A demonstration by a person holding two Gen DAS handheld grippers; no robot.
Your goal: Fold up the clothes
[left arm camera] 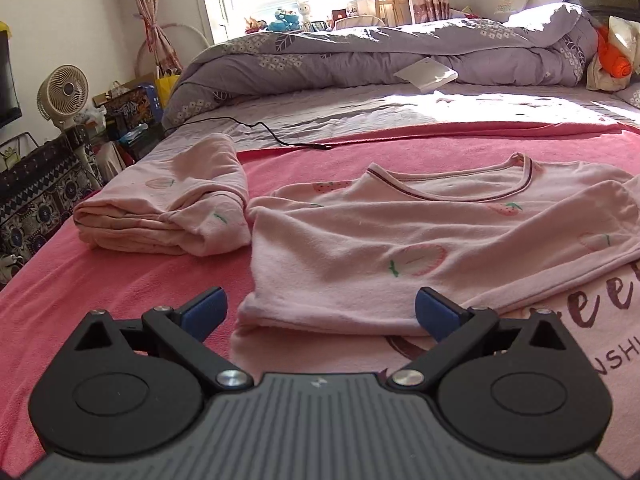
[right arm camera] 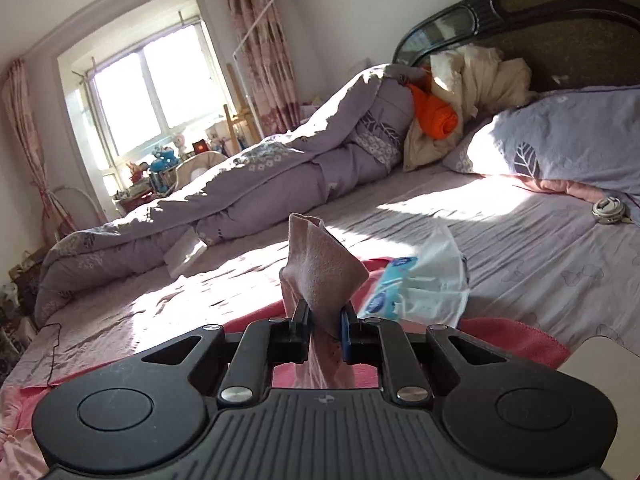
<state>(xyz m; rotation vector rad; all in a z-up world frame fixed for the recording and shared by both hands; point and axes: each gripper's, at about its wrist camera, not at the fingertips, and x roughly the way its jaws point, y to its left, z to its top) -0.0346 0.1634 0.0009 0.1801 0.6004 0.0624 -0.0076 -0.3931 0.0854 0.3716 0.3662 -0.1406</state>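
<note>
Sunlit bedroom, and your work lies on a pink blanket [left arm camera: 120, 280] spread over the near part of the bed. Your left gripper [left arm camera: 320, 312] hangs low with its jaws spread wide and nothing between them; the folded near edge of the pink strawberry-print top [left arm camera: 400, 248] sits just ahead, between the two blue pads. Your right gripper [right arm camera: 324, 320] is clamped on a fold of pink cloth [right arm camera: 320, 264], which stands up in a peak ahead of the jaws and also trails back beneath them. Which garment that cloth belongs to cannot be told from the right wrist view.

Expect the top to be light, soft and limp: it will sag and slide out of shape, so I would take it at a doubled hem or seam edge rather than mid-panel, pinching all layers together.

Beyond your left gripper and to its left lies an already folded pink garment [left arm camera: 168, 208], close against the top; keep clear of it. Further ahead a black cable [left arm camera: 272, 136] runs across the sheet, and a rolled purple quilt [left arm camera: 360, 52] lies at the far side. Just ahead-right of your right gripper sits a tissue pack [right arm camera: 416, 284], close enough to snag.
</note>
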